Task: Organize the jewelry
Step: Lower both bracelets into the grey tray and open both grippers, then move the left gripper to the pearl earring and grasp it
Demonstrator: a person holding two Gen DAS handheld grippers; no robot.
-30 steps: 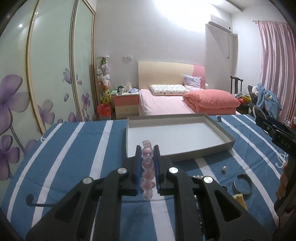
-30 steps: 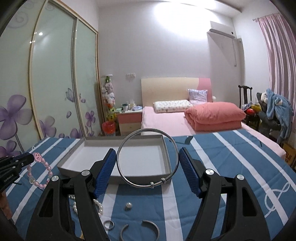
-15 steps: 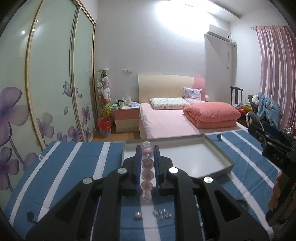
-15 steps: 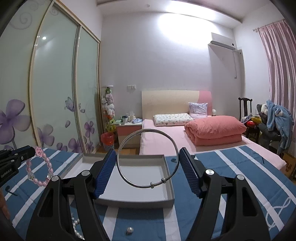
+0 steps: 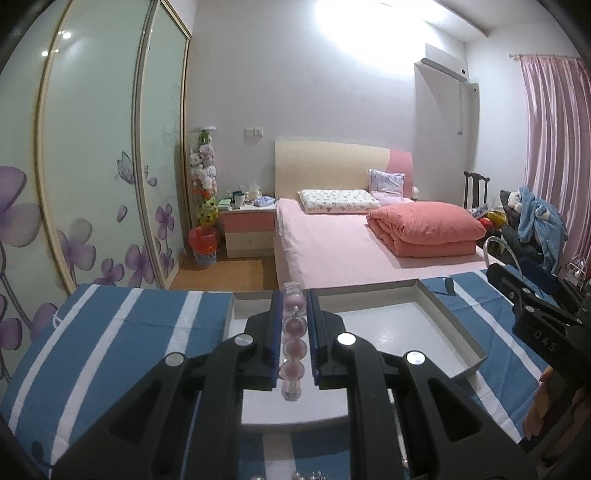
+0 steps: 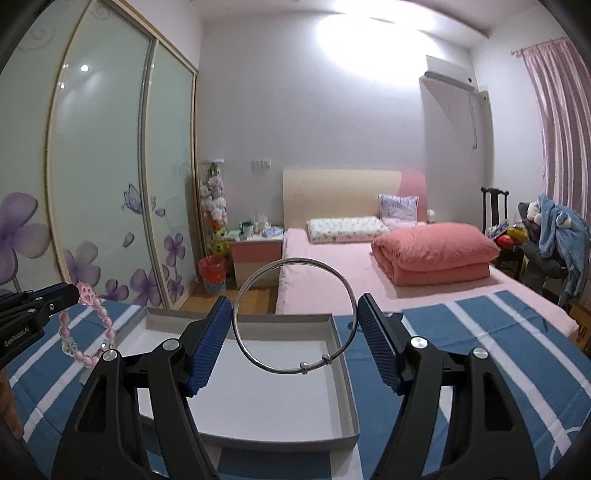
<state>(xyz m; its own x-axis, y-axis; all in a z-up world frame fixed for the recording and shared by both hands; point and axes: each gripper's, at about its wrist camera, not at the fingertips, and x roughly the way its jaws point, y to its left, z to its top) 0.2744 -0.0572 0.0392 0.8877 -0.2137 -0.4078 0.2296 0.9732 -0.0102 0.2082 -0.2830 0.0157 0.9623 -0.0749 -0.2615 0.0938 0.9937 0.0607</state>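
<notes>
Dangling limp and light from the left gripper (image 5: 293, 343), whose jaws are clamped on several beads, the pink bead bracelet (image 6: 86, 328) is held above the tray (image 6: 343, 373); the stiff, slippery silver bangle (image 6: 293, 315) is pinched across its width by the right gripper (image 6: 295, 339), also over the tray

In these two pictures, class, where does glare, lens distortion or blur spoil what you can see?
Left wrist view: glare bleaches the ceiling light; the fisheye bows the wardrobe doors; the pink bead bracelet, so close to the lens, looks soft. Right wrist view: the same glare; the silver bangle stays sharp against the white tray.
</notes>
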